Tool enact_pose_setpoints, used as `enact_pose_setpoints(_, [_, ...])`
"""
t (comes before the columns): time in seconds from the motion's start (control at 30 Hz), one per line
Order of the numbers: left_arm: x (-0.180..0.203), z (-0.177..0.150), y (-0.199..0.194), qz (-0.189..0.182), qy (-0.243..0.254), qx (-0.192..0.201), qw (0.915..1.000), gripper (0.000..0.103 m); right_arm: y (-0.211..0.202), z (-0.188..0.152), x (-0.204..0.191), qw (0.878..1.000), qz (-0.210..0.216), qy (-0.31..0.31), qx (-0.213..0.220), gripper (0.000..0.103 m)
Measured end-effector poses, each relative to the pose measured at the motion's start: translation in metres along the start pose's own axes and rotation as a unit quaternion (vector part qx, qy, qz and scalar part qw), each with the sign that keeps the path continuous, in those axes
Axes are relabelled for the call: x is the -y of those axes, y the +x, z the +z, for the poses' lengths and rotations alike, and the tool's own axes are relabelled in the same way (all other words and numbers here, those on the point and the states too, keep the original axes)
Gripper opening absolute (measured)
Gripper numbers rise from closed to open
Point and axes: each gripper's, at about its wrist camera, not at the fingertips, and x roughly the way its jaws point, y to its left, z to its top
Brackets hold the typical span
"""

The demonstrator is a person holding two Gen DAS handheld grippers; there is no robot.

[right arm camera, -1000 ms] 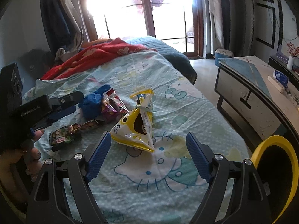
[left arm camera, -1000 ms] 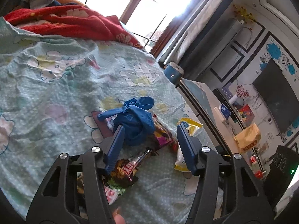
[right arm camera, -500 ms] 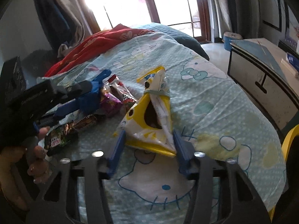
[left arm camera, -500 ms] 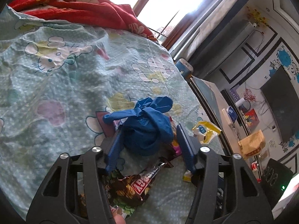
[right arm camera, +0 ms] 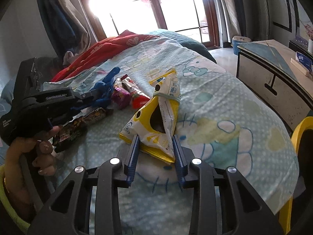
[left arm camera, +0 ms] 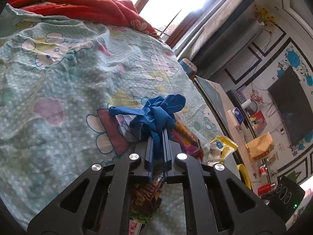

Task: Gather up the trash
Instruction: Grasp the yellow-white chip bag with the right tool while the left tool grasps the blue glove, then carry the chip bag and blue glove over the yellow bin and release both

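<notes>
Cartoon-print bedsheet (right arm camera: 225, 101), and the left gripper (left arm camera: 157, 135) is clamped on the limp blue glove (left arm camera: 156, 115) while the right gripper (right arm camera: 155, 145) closes around the light, crinkly yellow snack bag's (right arm camera: 154, 121) bottom edge.

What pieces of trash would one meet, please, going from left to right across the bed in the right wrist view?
Dark snack wrapper → blue glove → purple wrapper → red wrapper → yellow-and-white bag.

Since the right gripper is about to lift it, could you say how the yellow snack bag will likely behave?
The yellow snack bag looks crumpled, torn open and thin, so it will probably flop and crush between the closing right gripper. It seems light, and its glossy film may slip.
</notes>
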Motion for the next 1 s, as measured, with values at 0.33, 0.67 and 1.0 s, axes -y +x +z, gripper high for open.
enact_pose_setpoints(0.33, [0.017, -0.003, -0.034, -0.019, 0.026, 0.041, 0.9986, 0.002, -0.014, -0.008, 0.003, 1.0, 0.0, 0.004, -0.005, 0.03])
enact_pose_setpoints(0.67, [0.044, -0.005, -0.063, -0.042, 0.053, 0.062, 0.9958, 0.002, -0.035, -0.008, 0.009, 1.0, -0.003, 0.008, 0.009, 0.03])
enact_pose_setpoints(1.0, [0.083, -0.021, -0.068, -0.062, 0.099, 0.055, 0.9916, 0.002, -0.064, -0.001, 0.026, 0.999, -0.018, 0.018, 0.038, 0.029])
